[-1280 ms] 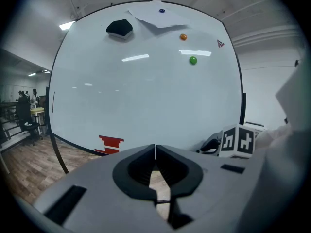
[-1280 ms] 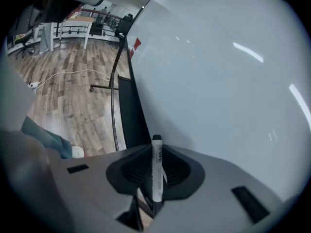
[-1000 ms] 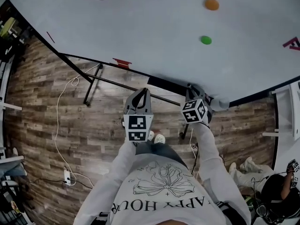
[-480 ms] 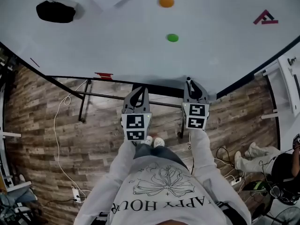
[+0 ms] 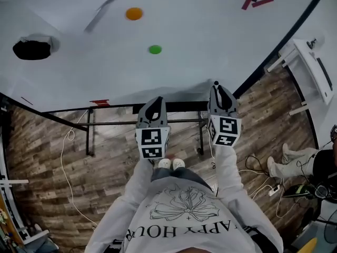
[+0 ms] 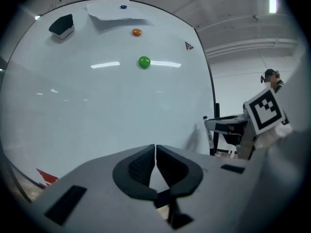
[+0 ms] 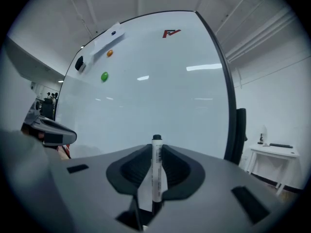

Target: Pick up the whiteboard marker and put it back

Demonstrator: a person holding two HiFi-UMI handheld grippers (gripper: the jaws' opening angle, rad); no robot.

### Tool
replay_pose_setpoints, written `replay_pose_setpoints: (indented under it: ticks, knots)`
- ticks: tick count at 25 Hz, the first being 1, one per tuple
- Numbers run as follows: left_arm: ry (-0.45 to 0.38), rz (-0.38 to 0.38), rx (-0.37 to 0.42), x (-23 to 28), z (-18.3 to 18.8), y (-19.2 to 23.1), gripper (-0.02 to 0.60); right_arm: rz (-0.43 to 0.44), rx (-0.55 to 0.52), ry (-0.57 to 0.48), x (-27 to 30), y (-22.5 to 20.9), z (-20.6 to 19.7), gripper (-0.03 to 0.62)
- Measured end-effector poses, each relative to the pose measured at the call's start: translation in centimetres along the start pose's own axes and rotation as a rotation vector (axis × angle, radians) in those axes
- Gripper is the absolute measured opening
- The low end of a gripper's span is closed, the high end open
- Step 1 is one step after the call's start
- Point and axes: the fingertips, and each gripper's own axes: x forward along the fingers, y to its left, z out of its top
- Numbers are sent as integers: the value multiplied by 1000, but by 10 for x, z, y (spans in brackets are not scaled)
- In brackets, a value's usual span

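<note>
Right gripper view has the marker (image 7: 156, 169) clamped upright between the right gripper's (image 7: 156, 148) fingers, its black end poking just past their tips and the whiteboard (image 7: 155, 81) ahead of them. Since a second ago this gripper has lifted away from the board's lower edge and rolled square, so the pick-up looks done and only the return remains. Beside it the left gripper (image 6: 155, 152) hangs with fingers together on nothing.

Right claw (image 7: 156, 152) clamps whiteboard marker (image 7: 156, 171) upright, facing whiteboard (image 7: 160, 101).
</note>
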Motion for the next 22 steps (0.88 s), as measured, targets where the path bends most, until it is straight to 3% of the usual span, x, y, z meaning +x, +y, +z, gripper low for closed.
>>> replay_pose_setpoints:
  ticks: [10,22]
  knots:
    - [8,-70,21,25,4,-31,9,-106,35,21,-8,-53,-18,66]
    - [43,-92,23,35,-7,-39,10,-121,138,103,5,-58,-73,66]
